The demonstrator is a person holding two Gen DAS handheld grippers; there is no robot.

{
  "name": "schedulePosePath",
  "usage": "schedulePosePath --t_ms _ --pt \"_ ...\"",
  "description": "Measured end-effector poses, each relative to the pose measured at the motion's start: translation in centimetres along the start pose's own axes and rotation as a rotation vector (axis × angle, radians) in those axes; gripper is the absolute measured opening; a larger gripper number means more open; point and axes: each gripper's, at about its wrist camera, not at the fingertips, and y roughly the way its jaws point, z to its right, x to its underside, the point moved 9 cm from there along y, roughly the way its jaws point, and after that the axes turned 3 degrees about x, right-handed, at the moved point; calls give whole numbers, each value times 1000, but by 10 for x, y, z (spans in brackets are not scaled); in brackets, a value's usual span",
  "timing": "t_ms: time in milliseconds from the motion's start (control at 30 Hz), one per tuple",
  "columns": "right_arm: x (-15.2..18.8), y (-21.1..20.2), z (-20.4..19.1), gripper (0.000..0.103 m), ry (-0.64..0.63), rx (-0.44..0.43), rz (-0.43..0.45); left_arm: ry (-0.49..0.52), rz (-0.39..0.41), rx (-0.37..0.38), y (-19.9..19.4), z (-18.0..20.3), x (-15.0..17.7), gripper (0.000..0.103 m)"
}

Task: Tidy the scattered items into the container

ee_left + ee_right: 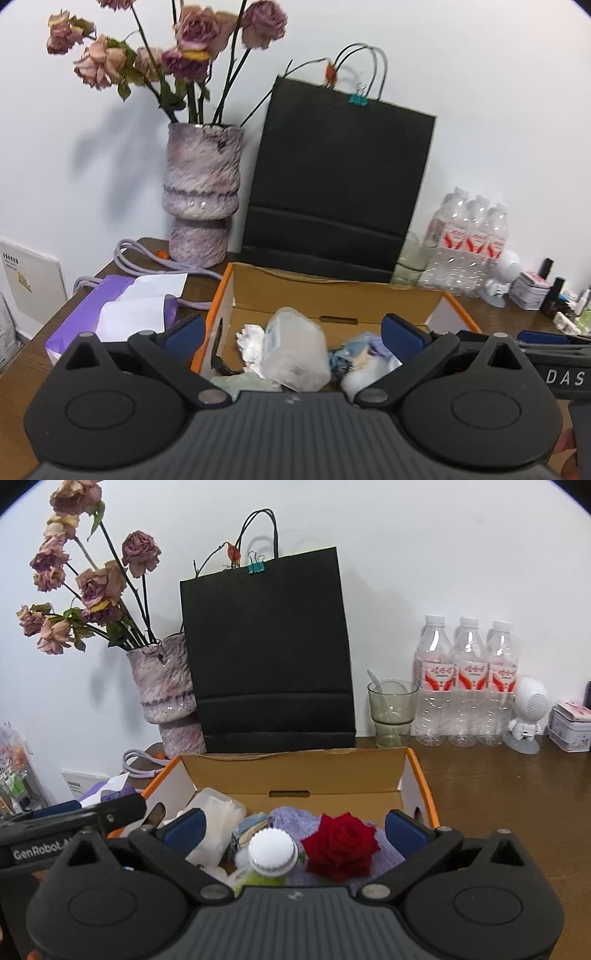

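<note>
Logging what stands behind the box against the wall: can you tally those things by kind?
Water bottles: 3
Black paper bag: 1
Vase of dried roses: 1
Glass with a spoon: 1
White robot figurine: 1
Small tin: 1
Total: 8

Obscured and cropped items
Black bag (pixel 269 653) is masking the vase (pixel 166 694) (right side); gripper body is covering the green bottle (pixel 258 878).
</note>
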Motion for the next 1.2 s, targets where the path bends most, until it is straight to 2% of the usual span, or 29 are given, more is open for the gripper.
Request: schedulePosePath --t_ms 333,533,900,1200 --pt "22 -70 4 103 -7 45 32 47 11 40 -59 21 22 103" --pt "43 -103 0 103 -14 51 29 22 -11 39 -92 19 45 103" --pt "81 -145 -11 103 -13 39 9 24 -53 -19 -137 19 72 103" --pt "88 -158 -12 103 -18 45 5 20 -62 -25 -148 20 77 103"
